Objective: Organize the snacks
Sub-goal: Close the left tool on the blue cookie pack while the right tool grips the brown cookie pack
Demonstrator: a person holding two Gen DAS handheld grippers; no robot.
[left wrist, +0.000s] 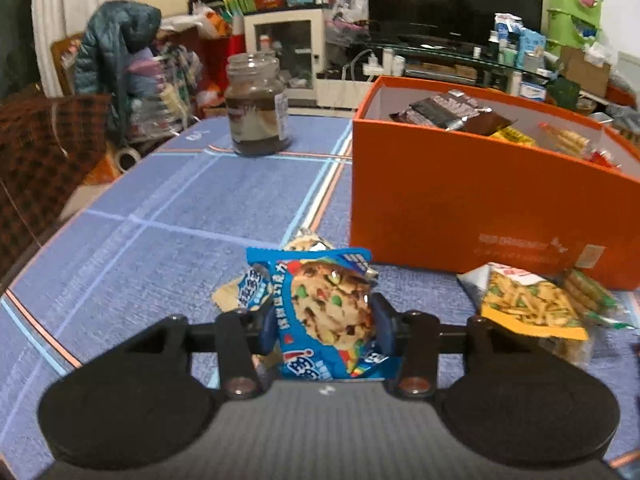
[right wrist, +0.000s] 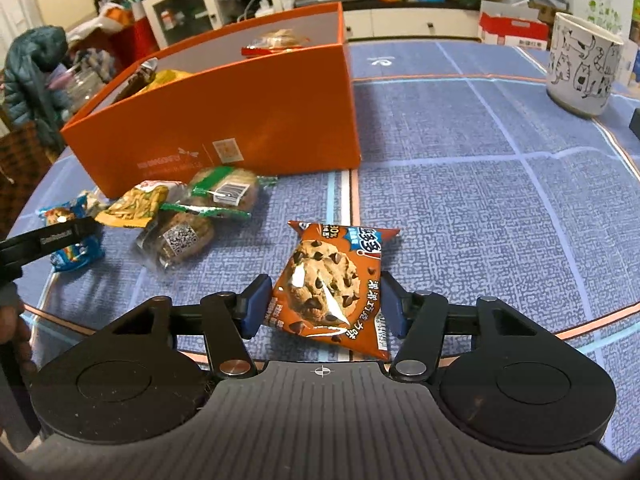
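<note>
My left gripper is shut on a blue cookie packet, which stands upright between the pads just above the blue tablecloth. Another small packet lies right behind it. My right gripper is shut on a brown chocolate-chip cookie packet, both pads against its sides. The orange box stands open behind, with several snacks inside. In front of it lie a yellow stick-snack bag and two clear-wrapped cookies.
A glass jar with dark contents stands at the table's far left. A white mug with cat drawings sits far right. The left tool's arm reaches in at the right wrist view's left edge. Cluttered furniture lies beyond the table.
</note>
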